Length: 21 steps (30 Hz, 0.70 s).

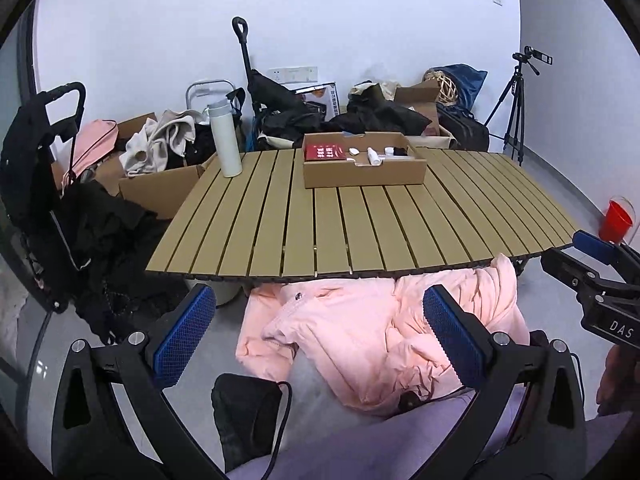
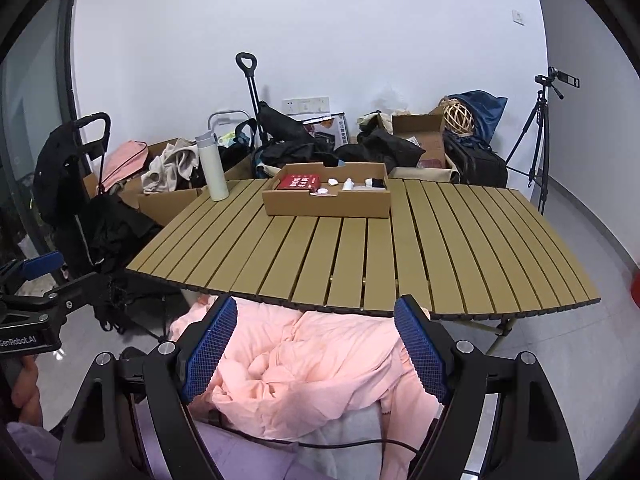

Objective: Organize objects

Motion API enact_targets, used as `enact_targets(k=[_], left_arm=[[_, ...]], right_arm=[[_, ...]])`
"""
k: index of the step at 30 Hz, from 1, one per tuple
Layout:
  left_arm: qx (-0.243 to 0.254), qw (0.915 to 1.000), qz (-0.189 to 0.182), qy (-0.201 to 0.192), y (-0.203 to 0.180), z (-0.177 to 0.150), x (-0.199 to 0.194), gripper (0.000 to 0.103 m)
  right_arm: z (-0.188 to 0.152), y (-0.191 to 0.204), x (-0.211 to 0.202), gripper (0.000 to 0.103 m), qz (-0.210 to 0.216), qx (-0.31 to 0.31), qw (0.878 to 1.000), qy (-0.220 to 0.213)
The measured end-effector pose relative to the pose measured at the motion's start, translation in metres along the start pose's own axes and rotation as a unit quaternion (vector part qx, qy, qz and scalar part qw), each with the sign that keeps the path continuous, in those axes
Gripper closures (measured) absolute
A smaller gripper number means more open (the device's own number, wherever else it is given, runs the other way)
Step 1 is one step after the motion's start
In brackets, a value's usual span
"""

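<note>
The white bottle (image 1: 225,138) stands upright near the far left corner of the slatted table (image 1: 360,232), well apart from the cardboard tray (image 1: 362,172) at the far middle. I judge the bottle the likeliest thing left to put away. It looks rigid and smooth, probably metal, so it could slip between pads; I would take it round the straight middle of its body, below the cap, and keep it upright. Whether it is full, and so heavy, I cannot tell.

The tray already holds a red box (image 1: 324,153) at its left, a few small white items and something dark at its right. Its card walls look light and a little bendy, so I would not pinch it by one rim when loaded.

My left gripper (image 1: 316,344) hangs wide open, near the table's near edge, over a pink jacket (image 1: 360,340) that lies below, and holds nothing. My right gripper (image 2: 316,352) is equally wide apart, also empty, above the same soft, crumpled jacket. The pads touch neither the table nor the cloth, as far as I can see.
</note>
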<state>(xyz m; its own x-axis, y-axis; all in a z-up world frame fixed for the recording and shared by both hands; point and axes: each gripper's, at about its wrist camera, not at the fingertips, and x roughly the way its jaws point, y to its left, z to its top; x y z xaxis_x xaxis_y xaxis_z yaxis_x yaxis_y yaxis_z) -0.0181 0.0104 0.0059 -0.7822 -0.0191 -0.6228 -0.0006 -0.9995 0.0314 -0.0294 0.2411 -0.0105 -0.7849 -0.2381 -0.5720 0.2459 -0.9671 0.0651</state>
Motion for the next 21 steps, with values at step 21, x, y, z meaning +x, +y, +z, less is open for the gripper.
enact_targets(k=[21], left_arm=[[0.006, 1.0000, 0.003, 0.003, 0.0005, -0.0002, -0.0003, 0.000]], right_arm=[[-0.0023, 0.0066, 0.0040, 0.019, 0.006, -0.012, 1.000, 0.007]])
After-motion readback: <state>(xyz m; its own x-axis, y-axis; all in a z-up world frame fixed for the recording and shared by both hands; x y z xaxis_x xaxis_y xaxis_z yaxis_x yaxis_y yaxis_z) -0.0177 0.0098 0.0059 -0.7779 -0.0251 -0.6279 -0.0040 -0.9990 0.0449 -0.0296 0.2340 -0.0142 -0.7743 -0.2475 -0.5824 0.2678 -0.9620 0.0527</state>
